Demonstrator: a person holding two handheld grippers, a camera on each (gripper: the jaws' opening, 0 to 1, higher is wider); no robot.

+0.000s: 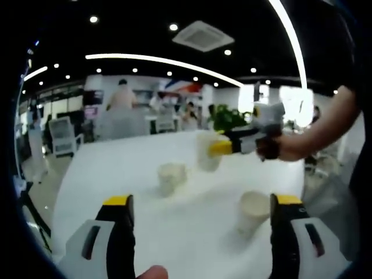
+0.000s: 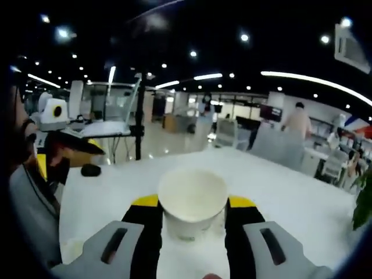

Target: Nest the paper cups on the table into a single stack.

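Right gripper (image 2: 193,216) jaws squeezing a cup (image 2: 192,201) above the white table (image 2: 302,203), left gripper (image 1: 200,218) jaws open, two cups (image 1: 171,177) (image 1: 253,210) standing ahead

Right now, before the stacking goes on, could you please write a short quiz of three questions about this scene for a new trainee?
1. True or false: the right gripper has its jaws closed on a paper cup.
2. In the left gripper view, how many cups stand free on the white table, not held by any gripper?
3. The left gripper is: A) open and empty; B) closed on a cup; C) holding a plate.

Key
1. True.
2. Two: the middle cup and the near cup.
3. A.
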